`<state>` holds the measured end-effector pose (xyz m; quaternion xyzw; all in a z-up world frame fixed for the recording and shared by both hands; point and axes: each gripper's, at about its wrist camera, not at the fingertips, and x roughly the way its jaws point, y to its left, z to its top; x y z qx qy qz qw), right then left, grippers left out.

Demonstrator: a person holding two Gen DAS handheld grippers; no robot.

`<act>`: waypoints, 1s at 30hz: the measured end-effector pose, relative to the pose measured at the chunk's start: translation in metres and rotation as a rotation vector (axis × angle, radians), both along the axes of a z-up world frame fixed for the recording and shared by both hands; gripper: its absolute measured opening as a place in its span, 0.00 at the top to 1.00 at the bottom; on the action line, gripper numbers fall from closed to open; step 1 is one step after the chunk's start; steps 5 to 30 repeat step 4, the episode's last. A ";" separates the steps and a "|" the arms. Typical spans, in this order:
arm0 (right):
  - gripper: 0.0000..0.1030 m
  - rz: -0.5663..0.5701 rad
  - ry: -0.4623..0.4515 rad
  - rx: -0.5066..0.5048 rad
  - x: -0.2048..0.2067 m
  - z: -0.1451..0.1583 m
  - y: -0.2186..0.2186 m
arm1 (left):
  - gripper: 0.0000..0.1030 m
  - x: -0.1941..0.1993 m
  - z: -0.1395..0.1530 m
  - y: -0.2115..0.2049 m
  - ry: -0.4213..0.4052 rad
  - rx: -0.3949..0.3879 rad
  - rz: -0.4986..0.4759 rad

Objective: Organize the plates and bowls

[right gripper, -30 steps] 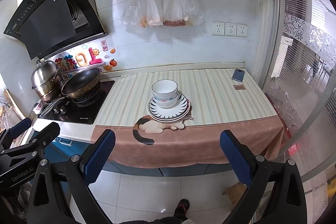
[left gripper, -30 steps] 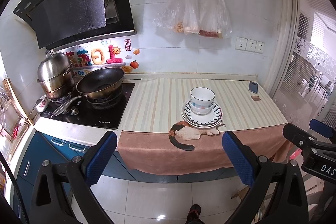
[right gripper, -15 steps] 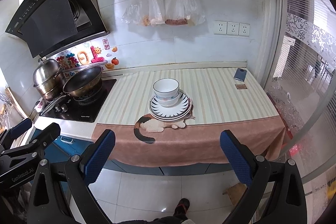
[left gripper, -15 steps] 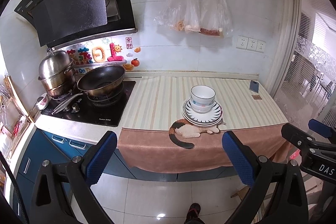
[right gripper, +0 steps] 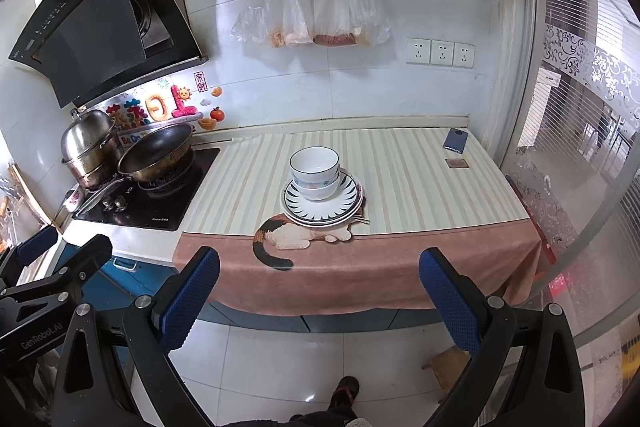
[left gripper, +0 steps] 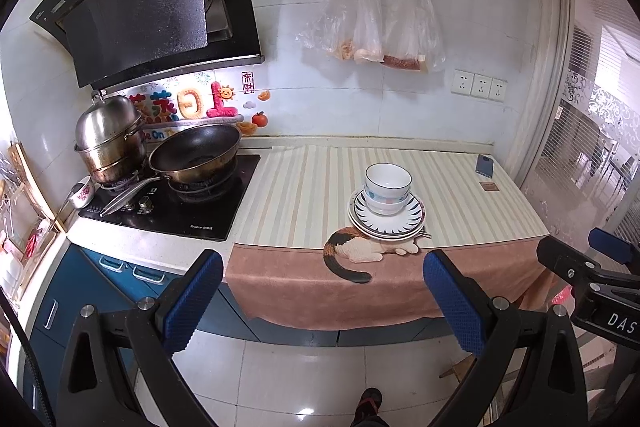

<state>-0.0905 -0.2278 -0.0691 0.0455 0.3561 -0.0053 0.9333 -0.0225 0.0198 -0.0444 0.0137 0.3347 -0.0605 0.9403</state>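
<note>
Right wrist view – left gripper [right gripper: 40, 259] marked "GenRobot.AI", hob [right gripper: 152, 195] brand illegible

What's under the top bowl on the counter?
The top bowl is nested in a second bowl, which sits on stacked plates with a dark radial rim pattern. At least two plate rims show; the plates' centres are covered, as is the cat-print cloth beneath.

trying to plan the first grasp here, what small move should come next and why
Probably bring the right hand-held gripper forward toward the stacked bowls. Both it and the left hand-held gripper are open, empty and short of the counter, while the bowls sit on the plates, so the top bowl looks easiest to lift first.
</note>
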 end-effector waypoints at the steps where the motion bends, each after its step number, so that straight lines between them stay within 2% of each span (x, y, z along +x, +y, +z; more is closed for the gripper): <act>1: 0.01 0.001 0.001 0.000 0.000 0.000 0.001 | 0.00 0.000 0.000 0.000 0.000 -0.002 -0.002; 30: 0.01 0.000 -0.001 0.000 -0.001 0.000 0.001 | 0.00 0.001 -0.001 0.002 0.002 -0.001 -0.007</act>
